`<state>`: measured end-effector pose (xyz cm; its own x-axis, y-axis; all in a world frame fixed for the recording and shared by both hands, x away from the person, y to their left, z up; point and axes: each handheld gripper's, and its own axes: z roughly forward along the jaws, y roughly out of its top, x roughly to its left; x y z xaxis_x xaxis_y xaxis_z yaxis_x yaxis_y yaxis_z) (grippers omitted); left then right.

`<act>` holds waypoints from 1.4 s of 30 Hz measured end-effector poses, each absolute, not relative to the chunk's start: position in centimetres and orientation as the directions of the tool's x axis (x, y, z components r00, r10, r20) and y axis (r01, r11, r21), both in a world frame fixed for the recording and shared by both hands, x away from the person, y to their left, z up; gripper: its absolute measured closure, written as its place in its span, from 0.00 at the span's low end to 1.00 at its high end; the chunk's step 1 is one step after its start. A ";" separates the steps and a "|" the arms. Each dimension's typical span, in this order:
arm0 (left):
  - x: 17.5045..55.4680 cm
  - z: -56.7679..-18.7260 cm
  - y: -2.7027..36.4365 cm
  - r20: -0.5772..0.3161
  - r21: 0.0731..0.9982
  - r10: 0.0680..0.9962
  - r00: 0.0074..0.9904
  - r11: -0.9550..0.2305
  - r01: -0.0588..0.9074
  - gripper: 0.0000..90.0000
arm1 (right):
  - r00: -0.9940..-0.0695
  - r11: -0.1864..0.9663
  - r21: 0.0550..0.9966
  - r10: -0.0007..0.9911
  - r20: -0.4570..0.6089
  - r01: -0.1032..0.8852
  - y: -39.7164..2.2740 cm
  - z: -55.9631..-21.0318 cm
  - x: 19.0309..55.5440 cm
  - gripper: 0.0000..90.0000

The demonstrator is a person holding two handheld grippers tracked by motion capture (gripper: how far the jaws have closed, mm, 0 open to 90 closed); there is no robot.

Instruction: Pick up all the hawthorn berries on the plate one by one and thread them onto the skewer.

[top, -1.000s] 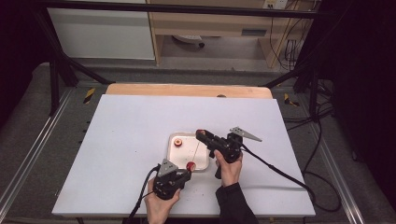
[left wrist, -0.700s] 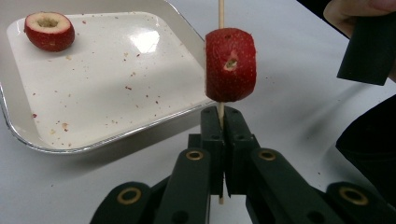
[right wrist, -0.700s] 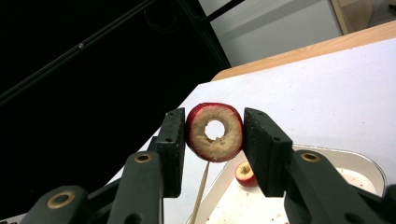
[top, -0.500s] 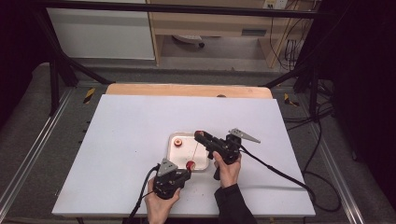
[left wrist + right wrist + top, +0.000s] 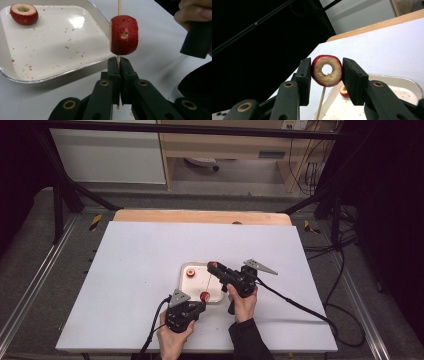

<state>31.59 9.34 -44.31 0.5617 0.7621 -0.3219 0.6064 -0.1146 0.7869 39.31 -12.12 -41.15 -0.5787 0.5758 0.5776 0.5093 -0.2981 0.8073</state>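
My left gripper (image 5: 119, 62) is shut on the lower end of a thin wooden skewer (image 5: 119, 7). One red cored fruit (image 5: 124, 35) is threaded on the stick just above the jaws. My right gripper (image 5: 327, 71) is shut on a second red cored fruit (image 5: 322, 80), a ring with a hole through it, held at the skewer's upper tip (image 5: 321, 100). In the high view the left gripper (image 5: 201, 304) sits at the front edge of a white tray (image 5: 220, 295), and the right gripper (image 5: 214, 267) hovers over the tray. A third fruit (image 5: 190, 273) lies in the tray.
The tray (image 5: 50, 57) is speckled with red crumbs and holds the loose fruit (image 5: 24, 13) at its far corner. The person's right hand (image 5: 192, 15) is close on the right of the skewer. The white table (image 5: 135, 260) has a wooden strip (image 5: 200, 216) along the back.
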 end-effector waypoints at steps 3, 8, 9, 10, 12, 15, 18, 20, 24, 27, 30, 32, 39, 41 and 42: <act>31.4 -44.4 9.2 -0.301 0.794 0.771 0.561 -0.123 0.596 0.98 | -0.565 -0.306 0.794 0.572 0.595 0.525 -12.2 -41.0 39.2 0.68; 31.3 -44.4 9.2 -0.262 0.808 0.784 0.563 -0.141 0.573 0.98 | -0.538 -0.308 0.767 0.568 0.623 0.563 -12.4 -40.7 39.3 0.68; 31.3 -44.4 9.3 -0.270 0.808 0.780 0.564 -0.135 0.573 0.98 | -0.533 -0.310 0.759 0.562 0.632 0.573 -12.5 -40.6 39.3 0.68; 31.3 -44.3 9.4 -0.279 0.806 0.776 0.565 -0.130 0.577 0.98 | -0.532 -0.311 0.755 0.558 0.637 0.577 -12.5 -40.5 39.3 0.68; 31.3 -44.2 9.5 -0.306 0.801 0.759 0.575 -0.121 0.586 0.98 | -0.546 -0.302 0.765 0.558 0.626 0.569 -12.6 -40.5 39.3 0.68; 31.4 -44.1 9.7 -0.343 0.793 0.740 0.579 -0.102 0.600 0.98 | -0.570 -0.268 0.796 0.579 0.583 0.543 -12.7 -40.6 39.2 0.68; 31.4 -44.2 9.6 -0.365 0.780 0.736 0.570 -0.092 0.619 0.98 | -0.592 -0.256 0.811 0.575 0.566 0.527 -12.8 -40.6 39.1 0.68; 31.5 -44.3 9.6 -0.368 0.779 0.739 0.565 -0.087 0.620 0.98 | -0.602 -0.249 0.816 0.571 0.559 0.522 -12.8 -40.5 39.1 0.68; 31.5 -43.9 9.3 -0.387 0.788 0.728 0.566 -0.057 0.612 0.98 | -0.605 -0.240 0.819 0.573 0.553 0.521 -12.8 -40.6 39.0 0.68; 31.7 -43.7 9.1 -0.377 0.790 0.735 0.563 -0.063 0.610 0.98 | -0.603 -0.246 0.816 0.569 0.559 0.523 -12.4 -41.0 38.8 0.68; 31.9 -43.7 9.3 -0.376 0.791 0.738 0.560 -0.060 0.609 0.98 | -0.609 -0.229 0.813 0.562 0.560 0.535 -12.3 -41.2 38.6 0.68; 32.1 -43.7 9.3 -0.366 0.792 0.743 0.560 -0.068 0.607 0.98 | -0.612 -0.226 0.812 0.558 0.561 0.539 -12.2 -41.4 38.5 0.68; 32.6 -43.4 9.3 -0.346 0.802 0.747 0.567 -0.078 0.592 0.98 | -0.618 -0.186 0.804 0.551 0.561 0.565 -11.9 -41.8 38.0 0.68; 32.7 -43.4 9.3 -0.338 0.802 0.748 0.571 -0.089 0.591 0.98 | -0.619 -0.180 0.804 0.552 0.559 0.566 -11.8 -42.0 37.8 0.68; 32.8 -43.4 9.3 -0.335 0.804 0.747 0.573 -0.091 0.588 0.98 | -0.620 -0.178 0.807 0.555 0.555 0.563 -11.8 -42.0 37.8 0.68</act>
<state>32.79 9.30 -43.41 0.5735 0.7475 -0.3352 0.5883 -0.0910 0.8035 37.77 -11.80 -42.03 -0.6195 0.5552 0.5549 0.5629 -0.1785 0.8070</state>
